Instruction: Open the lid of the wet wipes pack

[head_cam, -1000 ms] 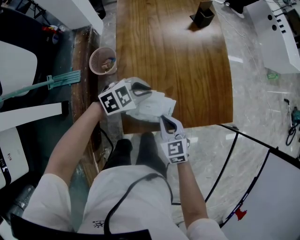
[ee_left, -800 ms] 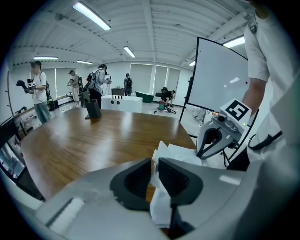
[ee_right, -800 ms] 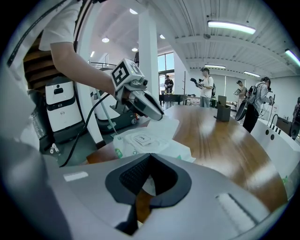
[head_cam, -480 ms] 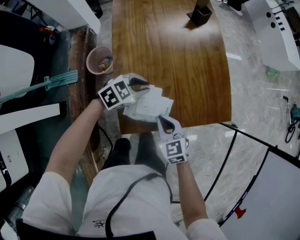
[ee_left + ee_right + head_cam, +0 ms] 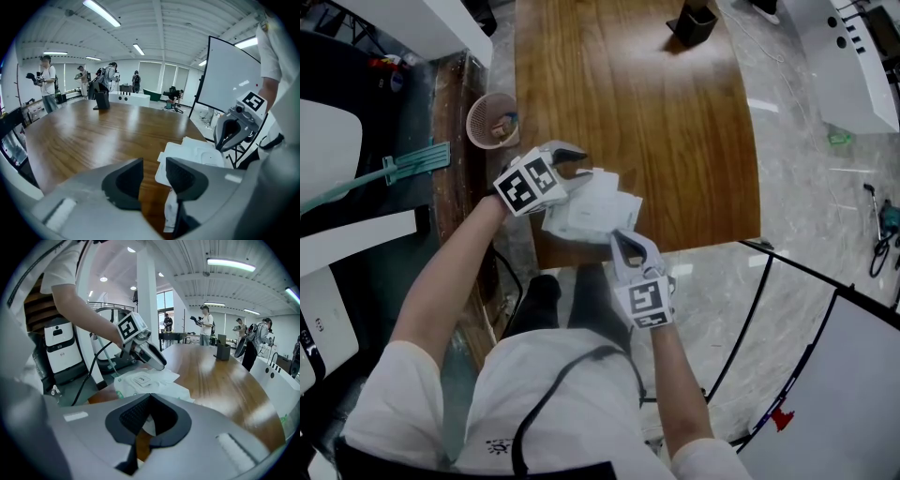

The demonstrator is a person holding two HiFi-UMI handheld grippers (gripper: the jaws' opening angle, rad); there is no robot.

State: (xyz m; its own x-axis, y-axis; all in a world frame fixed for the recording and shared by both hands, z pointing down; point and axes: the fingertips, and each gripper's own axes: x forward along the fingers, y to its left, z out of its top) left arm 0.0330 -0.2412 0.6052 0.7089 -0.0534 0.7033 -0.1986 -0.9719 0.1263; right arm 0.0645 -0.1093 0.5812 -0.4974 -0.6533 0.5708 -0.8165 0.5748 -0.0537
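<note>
Right — left gripper [image 5: 153, 174] has just been opening, jaws about half apart, nothing pinched, at 10 o'clock of the wet wipes pack [image 5: 592, 206]. Right gripper [image 5: 149, 399] is clamped on the pack's 5 o'clock edge. Pack sits at the table's [image 5: 666, 122] 7 o'clock corner — bare wood from 12 to 3.

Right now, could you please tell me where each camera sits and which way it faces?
Head view: on the person's head, looking steeply down at the table edge; shows forearms, torso, left gripper, right gripper.
Left gripper view: on the left gripper, facing across the table; jaws have just been opening, nothing between.
Right gripper view: on the right gripper, facing the left one; jaws pinch the wet wipes pack.
Shared: all show the pack.
</note>
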